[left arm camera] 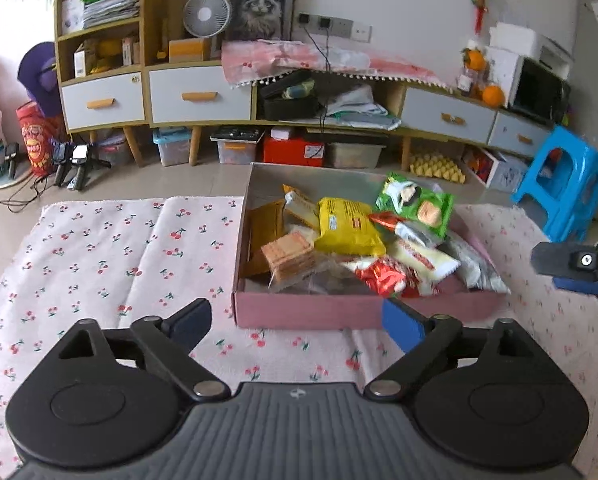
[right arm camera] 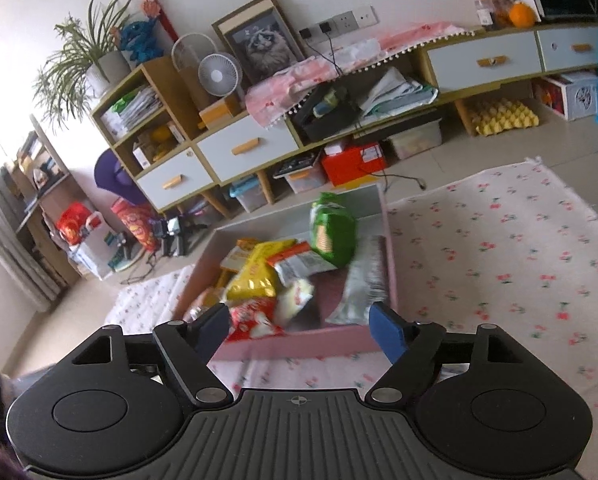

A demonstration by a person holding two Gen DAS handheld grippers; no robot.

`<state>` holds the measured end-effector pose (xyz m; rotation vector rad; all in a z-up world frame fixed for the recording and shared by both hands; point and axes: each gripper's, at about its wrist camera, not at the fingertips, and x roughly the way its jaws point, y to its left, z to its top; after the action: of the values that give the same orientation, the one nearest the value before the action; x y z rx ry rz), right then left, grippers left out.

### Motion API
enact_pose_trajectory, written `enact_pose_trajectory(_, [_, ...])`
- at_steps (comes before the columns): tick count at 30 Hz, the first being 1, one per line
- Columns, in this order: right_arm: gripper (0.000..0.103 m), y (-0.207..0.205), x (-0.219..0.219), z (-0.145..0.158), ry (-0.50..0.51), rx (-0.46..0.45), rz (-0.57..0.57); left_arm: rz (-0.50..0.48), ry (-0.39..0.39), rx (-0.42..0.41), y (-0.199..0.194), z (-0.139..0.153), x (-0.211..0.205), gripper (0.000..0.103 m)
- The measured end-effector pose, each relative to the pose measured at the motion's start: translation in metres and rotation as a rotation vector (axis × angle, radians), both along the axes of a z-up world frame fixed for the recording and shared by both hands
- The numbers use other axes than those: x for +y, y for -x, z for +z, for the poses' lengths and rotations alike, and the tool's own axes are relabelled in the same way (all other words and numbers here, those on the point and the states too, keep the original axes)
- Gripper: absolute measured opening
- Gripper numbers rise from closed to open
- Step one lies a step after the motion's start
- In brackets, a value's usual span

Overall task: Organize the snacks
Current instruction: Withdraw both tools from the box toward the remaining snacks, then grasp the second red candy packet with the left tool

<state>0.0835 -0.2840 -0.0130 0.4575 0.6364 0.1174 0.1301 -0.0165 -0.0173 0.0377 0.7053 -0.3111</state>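
A pink cardboard box sits on a cherry-print cloth and holds several snack packs: a yellow bag, a green cracker pack, a clear pack of biscuits and red-and-white wrappers. My left gripper is open and empty just in front of the box's near wall. My right gripper is open and empty, also at the near wall of the box; one of its fingers shows at the right edge of the left wrist view. The green pack looks blurred in the right wrist view.
The cherry-print cloth spreads left and right of the box. Behind it stand a low cabinet with drawers, storage bins on the floor, a blue plastic stool and spare grippers on the floor.
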Motion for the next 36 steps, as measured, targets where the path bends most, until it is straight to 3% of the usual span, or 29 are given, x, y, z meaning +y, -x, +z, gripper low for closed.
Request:
enact_pose_trajectory(10, [0.086, 0.041, -0.030, -0.005, 0.081, 0.003, 0.027, -0.097, -0.052, 0.003, 0.033, -0.001, 0.002, 0.099])
enact_pose_trajectory(19, [0.087, 0.082, -0.037, -0.024, 0.161, 0.017, 0.088, -0.258, -0.129, -0.002, 0.072, -0.012, -0.009, 0.100])
enact_pose_trajectory(28, [0.091, 0.115, -0.035, -0.043, 0.307, 0.037, 0.219, -0.510, -0.150, 0.041, 0.112, -0.036, -0.030, 0.100])
enact_pose_trajectory(36, [0.091, 0.128, -0.037, -0.050, 0.325, 0.059, 0.249, -0.747, -0.110, 0.089, 0.137, -0.039, -0.043, 0.098])
